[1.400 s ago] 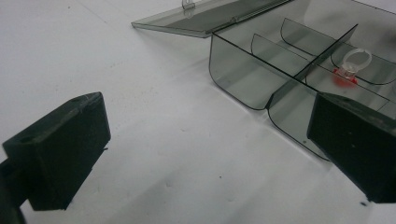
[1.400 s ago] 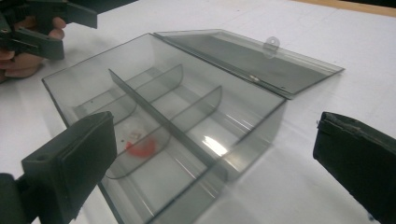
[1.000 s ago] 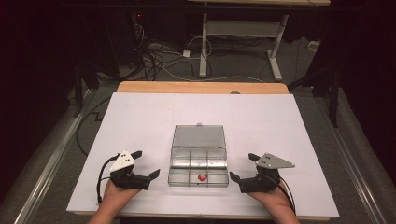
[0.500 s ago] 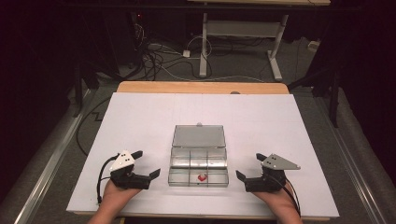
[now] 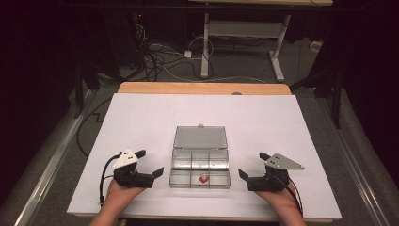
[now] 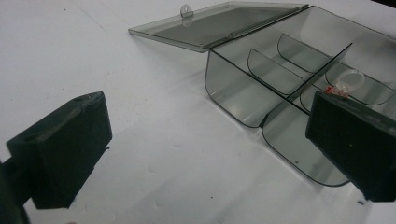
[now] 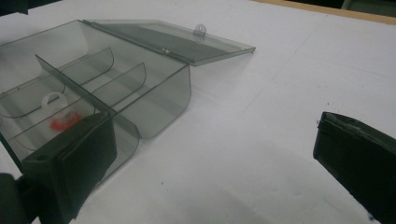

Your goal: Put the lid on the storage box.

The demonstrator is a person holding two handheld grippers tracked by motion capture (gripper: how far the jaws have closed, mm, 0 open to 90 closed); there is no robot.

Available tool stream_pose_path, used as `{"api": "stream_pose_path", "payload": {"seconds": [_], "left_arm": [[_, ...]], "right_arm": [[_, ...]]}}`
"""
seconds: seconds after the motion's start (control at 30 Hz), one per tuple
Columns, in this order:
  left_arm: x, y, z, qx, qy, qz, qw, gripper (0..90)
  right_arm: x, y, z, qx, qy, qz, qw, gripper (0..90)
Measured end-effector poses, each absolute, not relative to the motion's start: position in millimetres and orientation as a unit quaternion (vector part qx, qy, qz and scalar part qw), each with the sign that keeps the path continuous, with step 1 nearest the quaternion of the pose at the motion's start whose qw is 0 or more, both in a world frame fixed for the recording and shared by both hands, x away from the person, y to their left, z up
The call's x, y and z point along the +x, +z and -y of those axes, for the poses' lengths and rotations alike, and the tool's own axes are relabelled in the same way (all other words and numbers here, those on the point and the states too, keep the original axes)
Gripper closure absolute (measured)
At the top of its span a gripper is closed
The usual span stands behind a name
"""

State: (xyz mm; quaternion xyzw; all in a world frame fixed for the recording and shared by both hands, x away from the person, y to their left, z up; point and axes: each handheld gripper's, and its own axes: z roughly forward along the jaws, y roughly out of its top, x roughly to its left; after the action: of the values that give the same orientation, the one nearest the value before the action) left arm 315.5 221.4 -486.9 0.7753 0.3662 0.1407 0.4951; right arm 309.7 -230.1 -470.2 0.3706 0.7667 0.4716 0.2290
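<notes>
Clear plastic compartment box sits on the white counter, near the front edge, centred between the two hands. Lid is open, laid back flat on the far side, touching the counter. The box has six compartments in two rows of three. A small ring with a red stone lies in the middle compartment of the near row; the other compartments look bare.

Left gripper rests low to the left of the box, held by the person's left hand, fingers spread wide, holding nothing, pointing toward the box but apart from it. In the left gripper view the box lies ahead to the right, and the ring peeks just above the right finger.

Right gripper sits to the right of the box, held by the right hand, fingers also wide and holding nothing, near the box's right wall without touching. In the right gripper view the box is at left, with the ring just beyond the left finger.

Cables trail on the floor past the counter.
</notes>
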Motion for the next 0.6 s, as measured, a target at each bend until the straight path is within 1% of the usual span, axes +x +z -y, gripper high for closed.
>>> {"api": "stream_pose_path", "payload": {"seconds": [0.13,0.3,0.47,0.6], "left_arm": [[322.1,-486.3,-223.6,0.772,0.142,-0.367,0.5,0.0],[337.4,-482.2,-226.4,0.763,0.13,-0.384,0.503,0.0],[351.9,-475.1,-219.4,0.762,0.143,-0.377,0.507,0.0],[367.6,-469.7,-210.5,0.762,0.133,-0.379,0.509,0.0]], "right_arm": [[314.1,-466.7,225.9,0.372,0.474,-0.764,0.232,0.7],[320.1,-461.6,222.2,0.376,0.477,-0.758,0.238,0.7],[337.0,-459.8,215.9,0.386,0.482,-0.755,0.222,0.8],[351.6,-457.9,206.1,0.388,0.482,-0.756,0.213,0.8]]}}
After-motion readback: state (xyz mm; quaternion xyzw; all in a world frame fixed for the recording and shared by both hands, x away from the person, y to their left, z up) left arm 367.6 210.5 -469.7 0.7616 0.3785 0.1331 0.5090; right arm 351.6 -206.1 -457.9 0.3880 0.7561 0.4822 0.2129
